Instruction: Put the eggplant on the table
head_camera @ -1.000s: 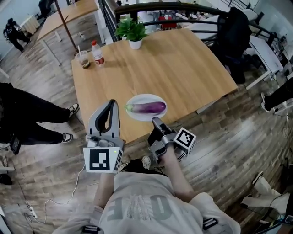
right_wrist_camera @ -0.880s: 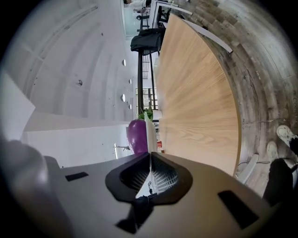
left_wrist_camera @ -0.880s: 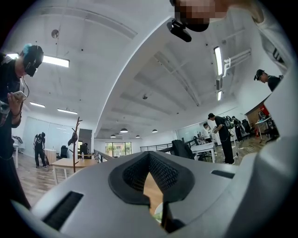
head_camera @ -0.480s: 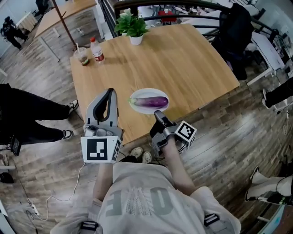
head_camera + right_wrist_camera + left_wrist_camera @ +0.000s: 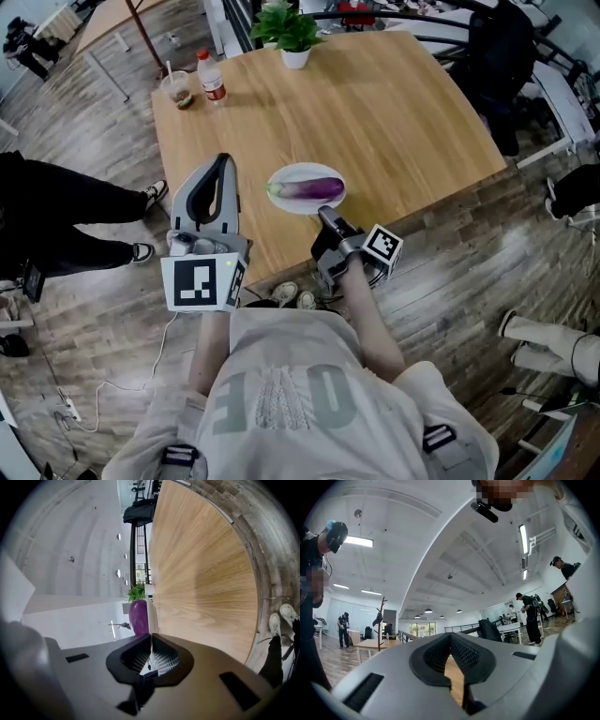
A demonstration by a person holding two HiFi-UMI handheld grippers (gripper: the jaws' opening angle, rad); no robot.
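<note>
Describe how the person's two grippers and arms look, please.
The left gripper and right gripper have grey bodies with black ribbed pads. Each carries a white cube with black square markers. The person wears a pale grey top with large letters.

The only readable print stands on the person's sweatshirt [image 5: 281, 403], at 6 o'clock in the head view: large pale letters, of which "O" and "E" are clear, the others not. The red label on the bottle [image 5: 212, 77], at 11 o'clock, is too small to read.
</note>
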